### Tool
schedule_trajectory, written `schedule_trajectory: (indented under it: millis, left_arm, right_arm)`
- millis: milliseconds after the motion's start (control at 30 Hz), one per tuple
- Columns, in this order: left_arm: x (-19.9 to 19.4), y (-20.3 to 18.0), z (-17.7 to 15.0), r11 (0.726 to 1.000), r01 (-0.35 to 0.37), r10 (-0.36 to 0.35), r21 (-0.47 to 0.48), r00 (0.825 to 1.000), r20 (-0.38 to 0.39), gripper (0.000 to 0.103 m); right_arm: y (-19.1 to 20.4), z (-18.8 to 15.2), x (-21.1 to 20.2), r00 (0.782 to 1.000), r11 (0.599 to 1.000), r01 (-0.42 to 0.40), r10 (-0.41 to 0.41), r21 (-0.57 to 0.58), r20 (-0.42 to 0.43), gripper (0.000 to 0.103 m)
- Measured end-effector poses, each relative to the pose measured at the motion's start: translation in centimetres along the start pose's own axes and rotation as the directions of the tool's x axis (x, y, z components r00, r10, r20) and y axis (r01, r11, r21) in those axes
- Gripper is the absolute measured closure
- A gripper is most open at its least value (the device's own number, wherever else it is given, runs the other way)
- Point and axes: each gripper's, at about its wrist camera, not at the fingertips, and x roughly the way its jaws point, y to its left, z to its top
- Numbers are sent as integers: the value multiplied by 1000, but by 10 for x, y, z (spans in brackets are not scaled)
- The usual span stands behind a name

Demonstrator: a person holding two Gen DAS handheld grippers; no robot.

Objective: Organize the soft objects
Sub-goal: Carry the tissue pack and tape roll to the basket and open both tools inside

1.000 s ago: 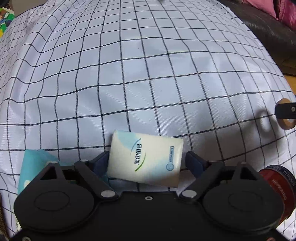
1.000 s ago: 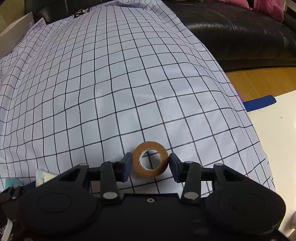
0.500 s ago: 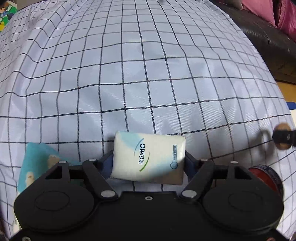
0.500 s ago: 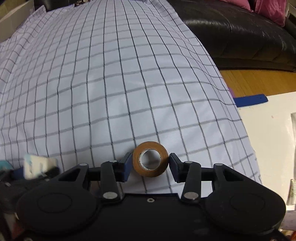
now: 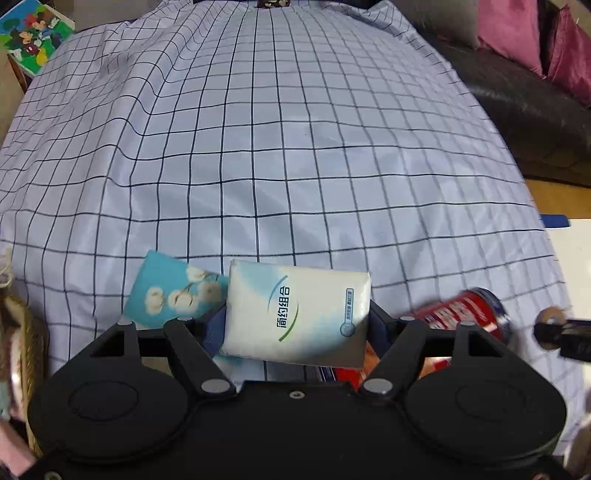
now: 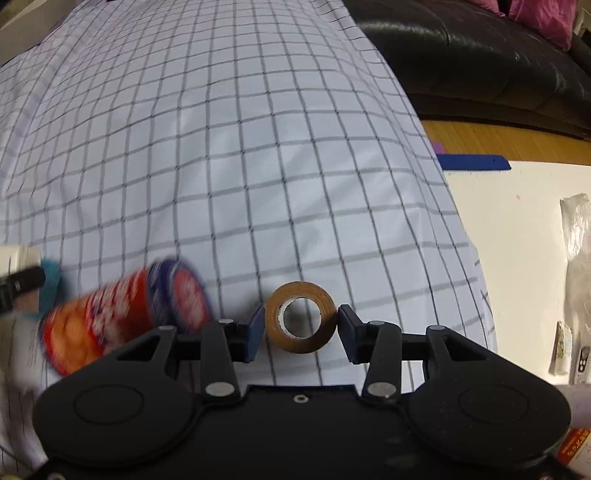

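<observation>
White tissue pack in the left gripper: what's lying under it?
Below the white tissue pack, the teal flowered pack pokes out left and a red can right on the checked cloth; directly beneath is hidden.

A home living room — black leather sofa (image 6: 480,55), pink cushions (image 5: 517,33).

Both views have pulled back higher: the teal flower-print tissue pack (image 5: 170,291) and red cylindrical snack can (image 6: 122,317) now show more fully

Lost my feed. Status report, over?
Left gripper shut on tissue pack. Right gripper shut on brown tape roll. Red can lying between them on checked cloth.
</observation>
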Motion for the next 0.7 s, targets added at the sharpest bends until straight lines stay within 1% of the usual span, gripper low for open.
schedule_trajectory:
  millis: [67,233,400,567,700]
  left_arm:
    - [-14,1,-5,1000,8,-8,5,1000,14,34]
    - [-47,-1,-17,999,-9,7,34,998,65,34]
    - [-61,-6,-20,999,-27,23,45,996,92,34]
    - [-80,5,-23,999,-37,35,22,993,116,34]
    - [-97,23,-24,998,-59,62,-24,986,158,34]
  right_arm:
    - [2,-10,-6,1000,1000,-13,13,-14,-12,61]
    - [16,-34,-17,995,996,-78,75,-52,-63,61]
    - [45,-52,-24,986,980,-145,131,-134,-102,61]
    - [82,-58,-39,976,953,-210,190,-218,-106,61]
    - [113,-58,-54,966,928,-257,240,-268,-95,61]
